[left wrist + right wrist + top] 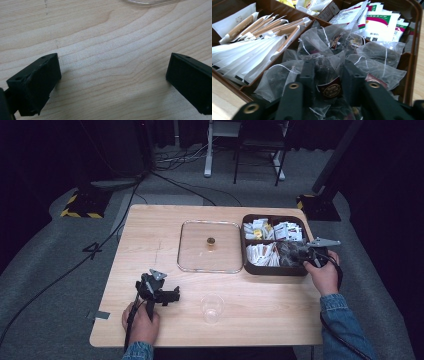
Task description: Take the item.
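The room is dark, with a grey floor, black cables and white desk legs.

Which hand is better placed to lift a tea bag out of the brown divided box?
Right. The right gripper is down in the brown divided box, its jaws closed on a clear mesh tea bag. The left gripper rests open on the wooden table, far from the box.

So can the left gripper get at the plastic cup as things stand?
Probably yes. The left gripper rests on the table with its jaws open, pointing toward the clear plastic cup, which stands upright just beyond. Nothing lies on the bare wood between them.
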